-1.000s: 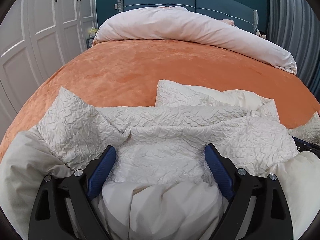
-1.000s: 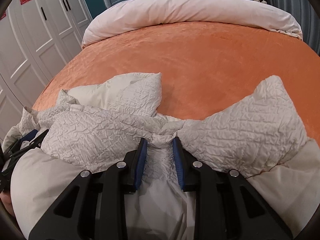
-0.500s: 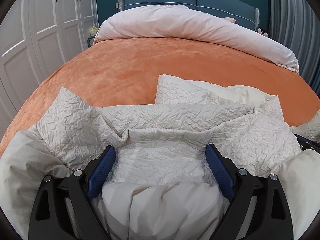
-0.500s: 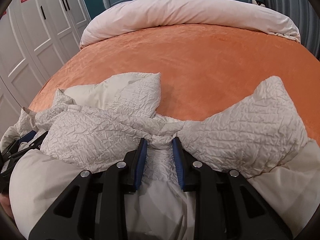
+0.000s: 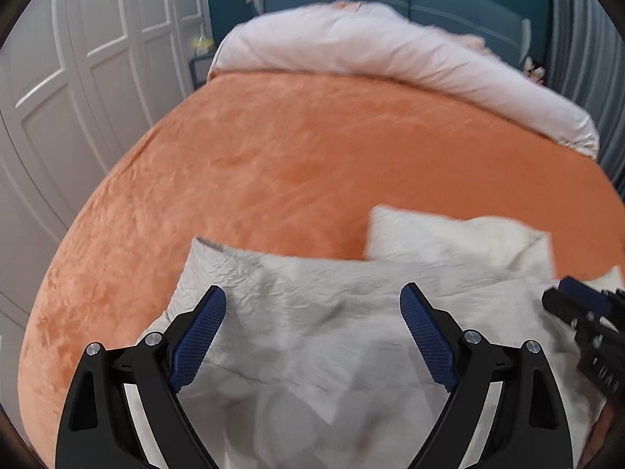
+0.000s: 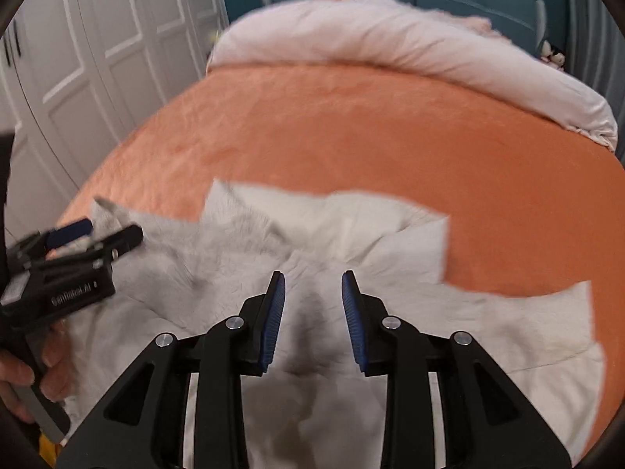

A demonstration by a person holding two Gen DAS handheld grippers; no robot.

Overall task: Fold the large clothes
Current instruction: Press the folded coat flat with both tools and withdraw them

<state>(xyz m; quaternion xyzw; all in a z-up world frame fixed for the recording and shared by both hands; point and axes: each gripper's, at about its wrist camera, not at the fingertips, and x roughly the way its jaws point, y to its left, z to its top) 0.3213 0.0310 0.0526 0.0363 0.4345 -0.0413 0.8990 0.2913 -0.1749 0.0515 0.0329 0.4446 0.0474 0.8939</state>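
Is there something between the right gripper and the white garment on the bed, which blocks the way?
Nothing visible does. The right gripper hangs directly over the crumpled white garment, its jaws having just opened, with nothing between them. The left gripper is off to the side, over the garment's other end, on the orange bedspread.

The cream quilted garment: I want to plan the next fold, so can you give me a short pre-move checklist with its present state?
1. Left gripper free of cloth: ok, fingers wide apart above it.
2. Right gripper released: ok, it has just been opening; nothing pinched.
3. Cream quilted garment resting on the orange bedspread: ok.
4. Garment flat: not ok, rumpled, corners sticking out.
5. Space beyond the garment: ok, bare up to the rolled pink duvet.
6. Near hem: cannot tell, hidden.
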